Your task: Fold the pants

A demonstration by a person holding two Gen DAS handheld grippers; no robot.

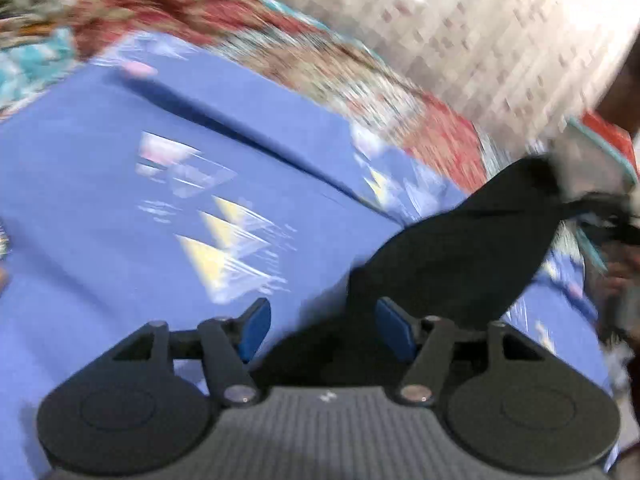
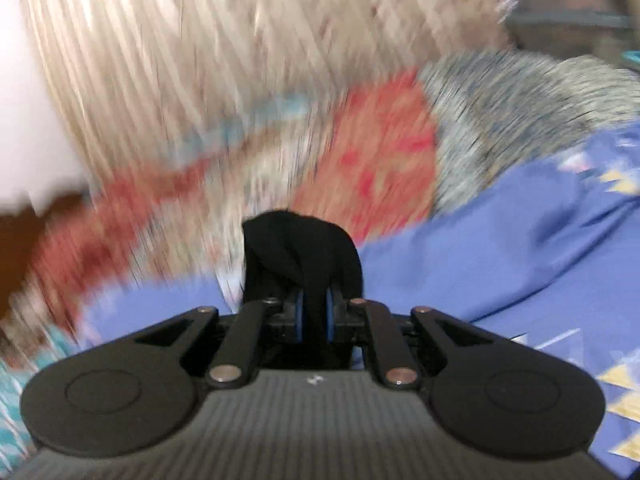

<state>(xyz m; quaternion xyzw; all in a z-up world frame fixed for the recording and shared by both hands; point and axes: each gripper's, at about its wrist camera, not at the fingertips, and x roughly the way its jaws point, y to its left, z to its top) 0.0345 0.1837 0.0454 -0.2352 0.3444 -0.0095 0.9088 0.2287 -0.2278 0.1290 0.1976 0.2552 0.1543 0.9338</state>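
Note:
The black pants (image 1: 460, 256) hang stretched above a blue sheet (image 1: 100, 208), running from under my left gripper (image 1: 324, 326) up to the right, where the other gripper holds them. My left gripper is open, its blue pads (image 1: 256, 326) wide apart, with black cloth lying between and behind them. In the right wrist view my right gripper (image 2: 314, 316) is shut on a bunched fold of the black pants (image 2: 300, 248), which bulges above the pads. Both views are motion-blurred.
The blue sheet (image 2: 500, 248) has yellow and white triangle prints (image 1: 216, 252). A red and teal patterned blanket (image 1: 400, 92) lies behind it. A pale curtain (image 1: 500, 32) hangs at the back; it also shows in the right wrist view (image 2: 200, 60).

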